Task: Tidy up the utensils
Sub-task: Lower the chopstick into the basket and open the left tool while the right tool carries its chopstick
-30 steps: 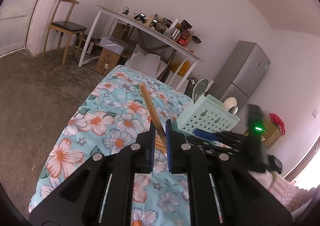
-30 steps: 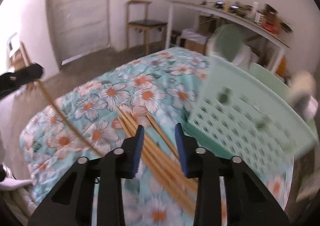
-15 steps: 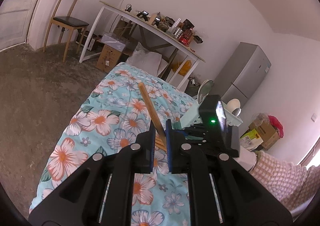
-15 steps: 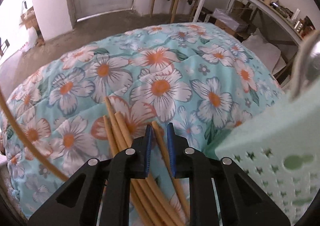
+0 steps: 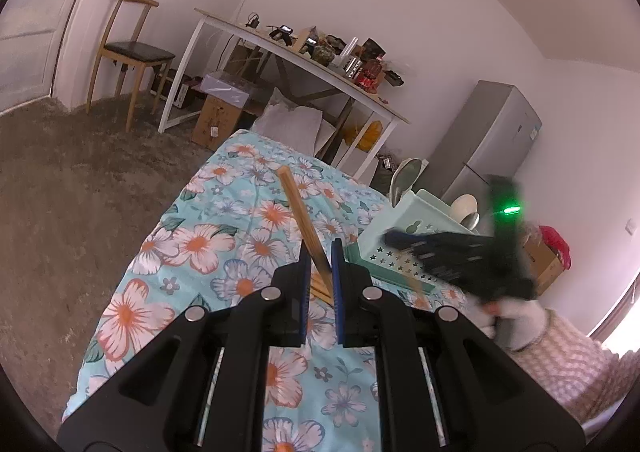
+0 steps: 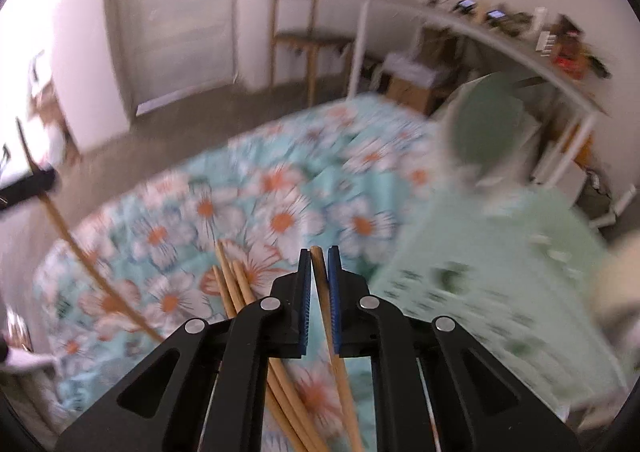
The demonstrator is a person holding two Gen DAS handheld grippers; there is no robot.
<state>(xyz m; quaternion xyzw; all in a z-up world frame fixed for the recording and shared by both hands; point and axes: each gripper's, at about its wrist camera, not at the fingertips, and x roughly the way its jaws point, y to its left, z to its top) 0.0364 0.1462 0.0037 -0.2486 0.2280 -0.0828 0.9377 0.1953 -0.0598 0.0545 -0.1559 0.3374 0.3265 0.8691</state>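
My left gripper (image 5: 320, 252) is shut on a wooden chopstick (image 5: 299, 208) that sticks up and away over the floral bed cover. My right gripper (image 6: 319, 258) is shut on another wooden chopstick (image 6: 320, 272), lifted above several loose chopsticks (image 6: 234, 284) lying on the cover. In the left wrist view the right gripper (image 5: 452, 256) shows blurred in front of the mint green perforated basket (image 5: 404, 220). The basket (image 6: 500, 252) is at the right in the right wrist view, blurred. The left gripper's chopstick (image 6: 76, 248) shows at the left there.
The floral cover (image 5: 224, 244) spans the bed. Spoons and a ladle (image 5: 466, 208) stand in the basket. A white desk (image 5: 304, 60) with clutter, a wooden chair (image 5: 128, 52), cardboard boxes (image 5: 216, 120) and a grey fridge (image 5: 488, 144) stand beyond the bed.
My right gripper closed on one chopstick from the pile and has lifted and swung it, blurring the view. My left gripper has kept its chopstick and barely moved.
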